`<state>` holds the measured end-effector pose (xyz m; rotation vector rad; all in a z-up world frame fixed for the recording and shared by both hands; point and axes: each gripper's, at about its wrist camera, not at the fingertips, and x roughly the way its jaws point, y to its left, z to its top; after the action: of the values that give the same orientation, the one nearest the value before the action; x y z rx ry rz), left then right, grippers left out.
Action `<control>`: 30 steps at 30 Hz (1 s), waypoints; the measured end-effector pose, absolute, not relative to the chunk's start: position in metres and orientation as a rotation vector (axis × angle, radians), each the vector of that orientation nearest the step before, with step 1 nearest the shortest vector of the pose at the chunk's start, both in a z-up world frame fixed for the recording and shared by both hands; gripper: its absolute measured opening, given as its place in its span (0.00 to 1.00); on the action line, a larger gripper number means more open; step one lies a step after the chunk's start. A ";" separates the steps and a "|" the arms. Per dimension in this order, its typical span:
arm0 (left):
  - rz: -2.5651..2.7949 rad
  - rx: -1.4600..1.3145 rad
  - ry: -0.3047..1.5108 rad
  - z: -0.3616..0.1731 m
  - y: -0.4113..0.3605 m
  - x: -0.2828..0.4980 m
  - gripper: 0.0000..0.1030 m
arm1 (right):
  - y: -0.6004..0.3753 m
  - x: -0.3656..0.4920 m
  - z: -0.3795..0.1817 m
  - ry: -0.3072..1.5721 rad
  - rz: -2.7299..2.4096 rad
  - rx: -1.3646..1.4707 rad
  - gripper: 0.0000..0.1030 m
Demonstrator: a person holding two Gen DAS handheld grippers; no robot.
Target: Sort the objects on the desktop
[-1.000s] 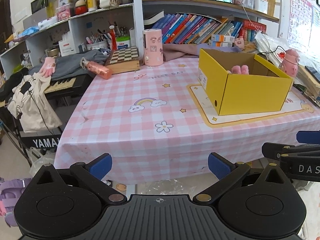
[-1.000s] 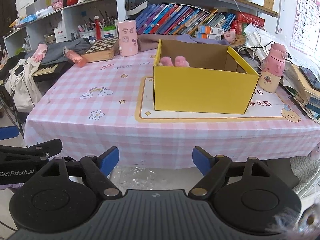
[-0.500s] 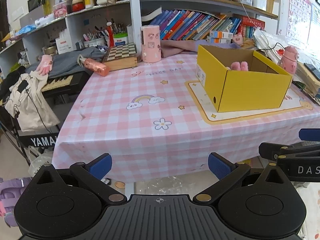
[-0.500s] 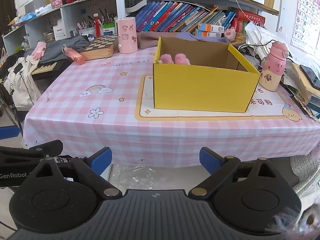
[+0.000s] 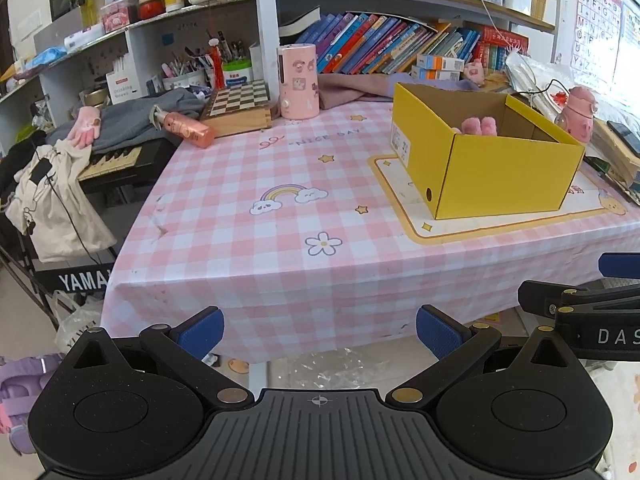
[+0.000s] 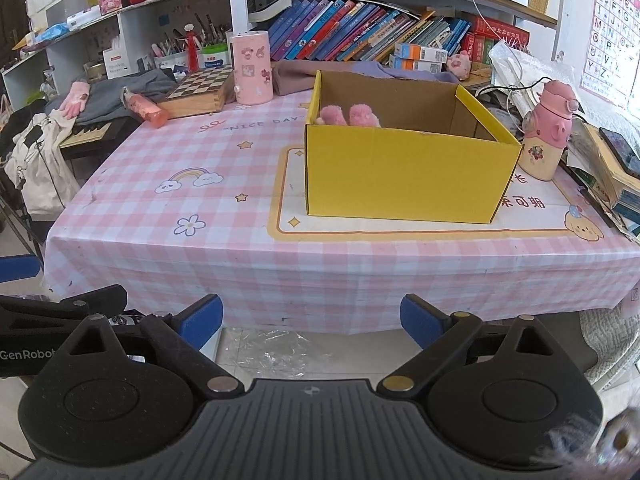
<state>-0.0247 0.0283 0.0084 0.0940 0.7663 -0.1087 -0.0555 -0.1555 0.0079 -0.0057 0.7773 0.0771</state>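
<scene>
A yellow cardboard box (image 5: 500,176) (image 6: 404,172) stands open on a mat on the pink checked table (image 5: 256,184) (image 6: 208,216). A pink plush thing (image 5: 479,125) (image 6: 348,115) pokes up inside it at the far left corner. My left gripper (image 5: 320,330) is open and empty, held in front of and below the table's near edge. My right gripper (image 6: 311,320) is also open and empty, back from the table edge. Each gripper shows at the side of the other's view.
At the table's far edge lie a pink bottle on its side (image 5: 188,130), a chessboard box (image 5: 240,106) and a pink cylinder (image 5: 298,80). A pink water bottle (image 6: 546,136) stands right of the box. A keyboard (image 5: 112,160) and bags stand to the left.
Both grippers have drawn back from the table and a little lower. The right gripper's jaws have opened wider. Nothing on the table has moved.
</scene>
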 end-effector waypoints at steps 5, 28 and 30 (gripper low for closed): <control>-0.107 0.094 0.765 0.009 0.029 -0.024 1.00 | -0.156 -0.055 0.008 0.778 0.078 -0.005 0.93; -0.115 0.070 0.790 0.003 0.036 -0.016 1.00 | -0.151 -0.049 0.006 0.789 0.079 -0.013 0.93; -0.114 0.070 0.790 0.003 0.036 -0.015 1.00 | -0.151 -0.048 0.006 0.792 0.079 -0.014 0.93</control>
<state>-0.0150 0.0361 0.0031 0.0704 0.7903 -0.1140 -0.0480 -0.1506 0.0058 -0.0136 0.7917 0.0791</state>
